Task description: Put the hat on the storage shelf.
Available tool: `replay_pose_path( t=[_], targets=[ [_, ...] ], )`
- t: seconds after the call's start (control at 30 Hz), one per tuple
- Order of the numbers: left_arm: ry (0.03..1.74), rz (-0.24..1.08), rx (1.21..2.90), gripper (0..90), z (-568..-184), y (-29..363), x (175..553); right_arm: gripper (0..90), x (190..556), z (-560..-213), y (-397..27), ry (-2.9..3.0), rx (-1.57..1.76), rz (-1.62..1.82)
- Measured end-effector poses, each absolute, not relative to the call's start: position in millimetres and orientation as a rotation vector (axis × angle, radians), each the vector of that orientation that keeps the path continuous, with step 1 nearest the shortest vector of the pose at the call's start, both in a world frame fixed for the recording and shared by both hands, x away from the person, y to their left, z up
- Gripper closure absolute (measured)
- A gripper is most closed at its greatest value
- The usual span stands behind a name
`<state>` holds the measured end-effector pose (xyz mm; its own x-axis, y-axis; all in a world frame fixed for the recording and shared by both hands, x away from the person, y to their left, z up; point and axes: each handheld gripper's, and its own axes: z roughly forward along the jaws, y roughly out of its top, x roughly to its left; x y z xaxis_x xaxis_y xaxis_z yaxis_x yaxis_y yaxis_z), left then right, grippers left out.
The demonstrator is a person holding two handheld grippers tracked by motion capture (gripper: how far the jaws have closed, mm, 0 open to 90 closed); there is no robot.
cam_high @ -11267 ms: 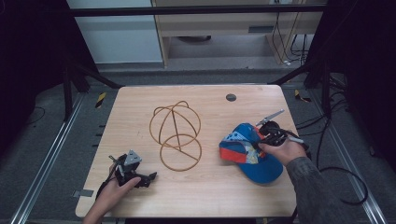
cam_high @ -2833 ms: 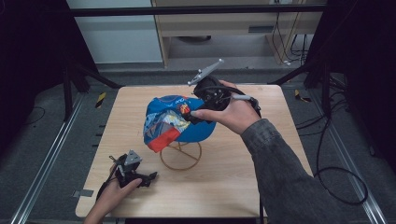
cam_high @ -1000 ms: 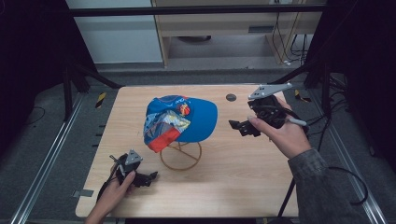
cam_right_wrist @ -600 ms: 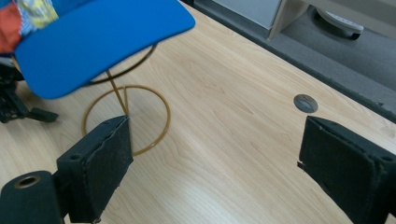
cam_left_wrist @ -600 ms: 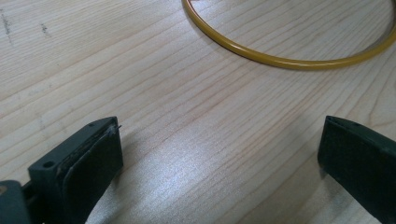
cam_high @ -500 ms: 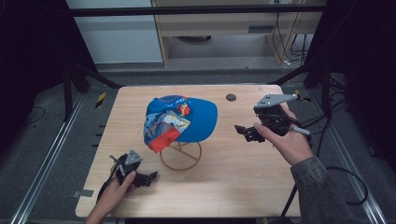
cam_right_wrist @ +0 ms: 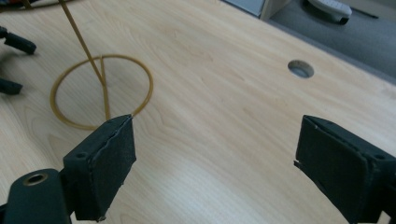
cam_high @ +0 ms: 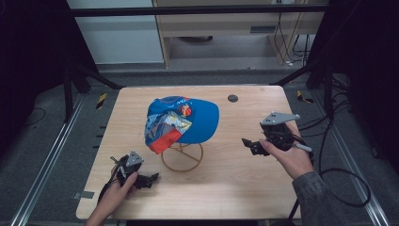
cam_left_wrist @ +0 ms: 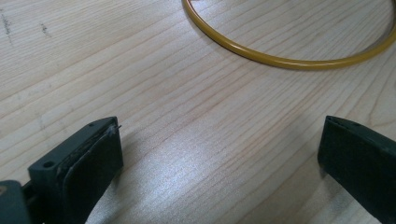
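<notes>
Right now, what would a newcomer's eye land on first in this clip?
The blue cap draws the eye first: it sits on the yellow wire stand near the middle of the table. Next come the two grippers, both open and empty: the right gripper is held to the right of the cap, and the left gripper lies low at the near left, close to the stand's ring.

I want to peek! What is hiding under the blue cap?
Under the blue cap stands a yellow wire stand. Its ring base and a few thin rods show on the table; the top of the stand is covered by the cap.
</notes>
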<state>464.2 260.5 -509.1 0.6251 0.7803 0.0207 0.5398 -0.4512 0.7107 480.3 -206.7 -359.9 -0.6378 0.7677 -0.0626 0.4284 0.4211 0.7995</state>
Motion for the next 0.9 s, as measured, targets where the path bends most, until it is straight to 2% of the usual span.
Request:
replay_pose_path(
  t=[0.43,0.9],
  targets=[
    [1.028,0.456,2.167,0.0,-509.1,260.5,464.2,11.9,472.6,-414.7,-219.5,2.282,1.133,1.063],
    [1.029,0.457,2.167,0.0,-509.1,260.4,464.1,10.5,471.9,-472.7,-214.5,2.316,1.226,1.039]
  ],
)
